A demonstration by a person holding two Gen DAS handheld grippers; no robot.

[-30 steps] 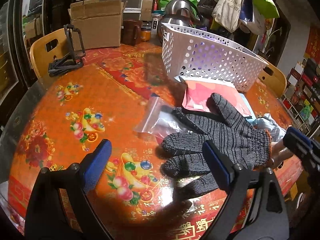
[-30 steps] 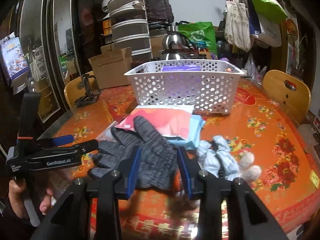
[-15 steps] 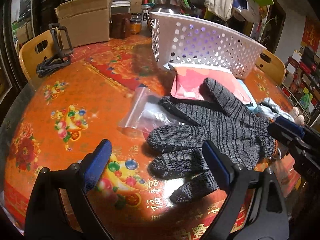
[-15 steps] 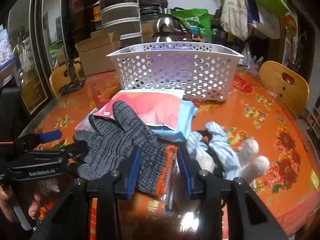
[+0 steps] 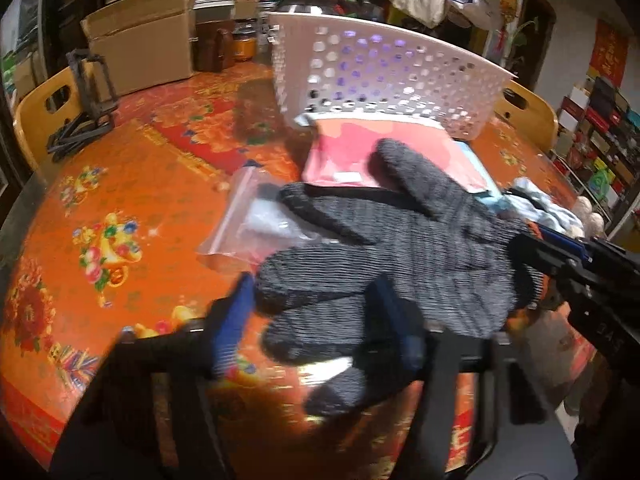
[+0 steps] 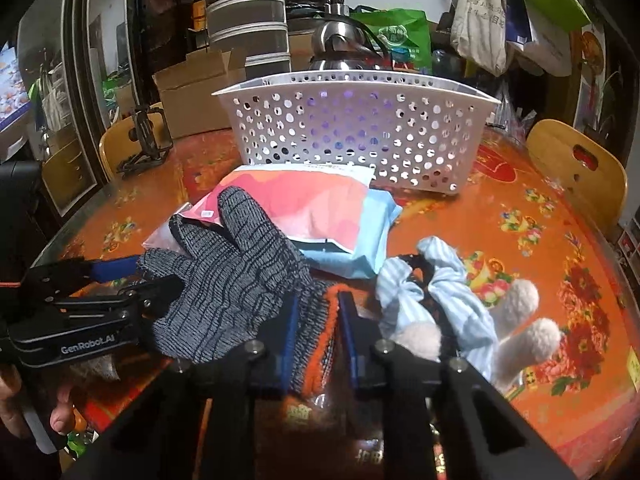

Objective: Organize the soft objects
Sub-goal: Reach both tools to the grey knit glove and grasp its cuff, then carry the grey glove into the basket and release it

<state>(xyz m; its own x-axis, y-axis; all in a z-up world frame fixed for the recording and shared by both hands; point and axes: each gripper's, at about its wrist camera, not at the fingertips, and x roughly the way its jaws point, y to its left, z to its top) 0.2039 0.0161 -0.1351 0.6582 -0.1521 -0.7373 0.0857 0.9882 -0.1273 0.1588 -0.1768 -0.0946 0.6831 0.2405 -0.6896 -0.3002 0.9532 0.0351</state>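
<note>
- Right tongs (image 6: 314,334), just closing, pinch the glove (image 6: 232,276) at its orange cuff, lower centre.
- Left tongs (image 5: 320,320), also closing, straddle its fingers; grip unclear.
- Basket (image 6: 360,128) stands behind on the worktop (image 6: 520,216).

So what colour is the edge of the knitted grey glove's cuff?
Orange, clearest in the right wrist view.

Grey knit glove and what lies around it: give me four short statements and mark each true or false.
1. The right gripper pinches the orange cuff of the grey glove. True.
2. The glove lies inside the white basket. False: it is in front of the basket, over the table.
3. The left gripper closes around the glove's fingers. True.
4. The pink packet lies under the blue packet. False: the pink one lies on top.
</note>
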